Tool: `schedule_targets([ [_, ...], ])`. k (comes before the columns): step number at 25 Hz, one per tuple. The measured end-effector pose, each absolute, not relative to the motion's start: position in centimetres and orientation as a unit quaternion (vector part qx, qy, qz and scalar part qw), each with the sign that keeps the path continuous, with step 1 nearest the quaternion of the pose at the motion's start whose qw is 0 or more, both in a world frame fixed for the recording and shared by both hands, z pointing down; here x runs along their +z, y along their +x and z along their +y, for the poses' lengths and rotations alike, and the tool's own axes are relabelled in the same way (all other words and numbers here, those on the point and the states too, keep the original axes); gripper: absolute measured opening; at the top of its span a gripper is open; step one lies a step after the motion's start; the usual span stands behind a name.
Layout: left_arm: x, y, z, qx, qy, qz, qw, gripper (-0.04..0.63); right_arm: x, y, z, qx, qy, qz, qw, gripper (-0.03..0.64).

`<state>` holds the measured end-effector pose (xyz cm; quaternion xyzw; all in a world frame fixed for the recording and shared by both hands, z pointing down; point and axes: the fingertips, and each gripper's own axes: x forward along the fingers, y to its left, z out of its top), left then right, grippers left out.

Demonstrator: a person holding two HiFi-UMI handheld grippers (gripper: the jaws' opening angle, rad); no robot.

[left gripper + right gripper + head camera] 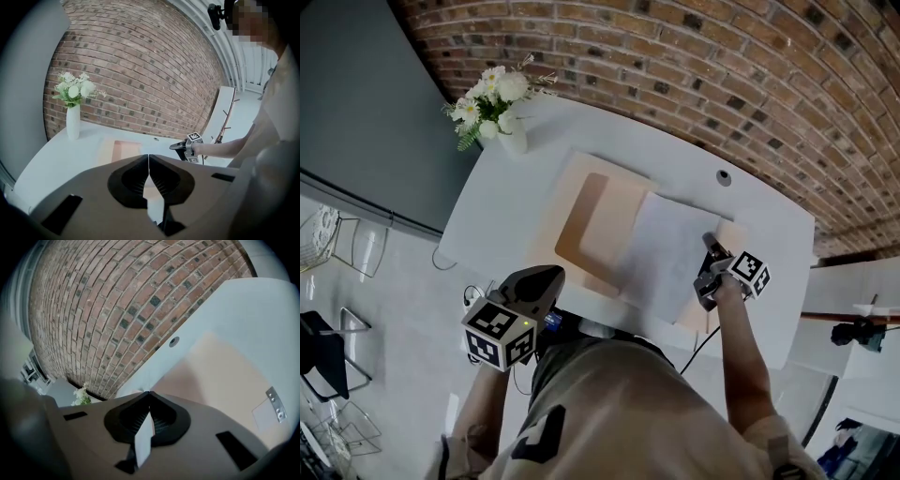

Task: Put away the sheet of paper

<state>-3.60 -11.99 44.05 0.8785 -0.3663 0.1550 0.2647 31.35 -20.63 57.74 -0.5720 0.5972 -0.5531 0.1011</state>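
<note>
A white sheet of paper (pixel 661 253) lies across the right half of an open peach folder (pixel 591 225) on the white table (pixel 511 211). My right gripper (pixel 709 242) is shut on the sheet's right edge; in the right gripper view a strip of the paper (pixel 144 439) shows pinched between the shut jaws of the right gripper (pixel 149 394), above the folder (pixel 220 376). My left gripper (pixel 555 274) hovers at the table's near edge, left of the folder, holding nothing. In the left gripper view, the left gripper (pixel 148 159) has its jaws closed tip to tip.
A white vase of flowers (pixel 502 112) stands at the table's far left corner. A round cable hole (pixel 724 176) sits behind the folder. A metal clip (pixel 276 411) lies on the folder's right part. A brick wall (pixel 694 66) runs behind the table.
</note>
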Motion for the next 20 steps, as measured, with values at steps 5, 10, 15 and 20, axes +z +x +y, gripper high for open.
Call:
schedule_targets([
  [5,44.5,-4.2,-12.1,0.155,0.877,-0.367,0.27,0.018,58.5,30.7,-21.1,-0.55,-0.58,0.592,0.098,0.023],
  [10,44.7,-4.6,-12.2,0.153,0.876,-0.367,0.274,0.018,59.0,30.2,-21.7,-0.549,-0.585,0.59,0.09,0.023],
  [15,44.8,-4.9,-12.5,0.152,0.876,-0.367,0.275,0.018,59.2,29.6,-22.2,-0.548,-0.586,0.591,0.088,0.023],
  [20,44.6,-5.3,-12.9,0.149,0.875,-0.37,0.272,0.018,59.1,29.0,-22.9,-0.547,-0.585,0.592,0.091,0.023],
])
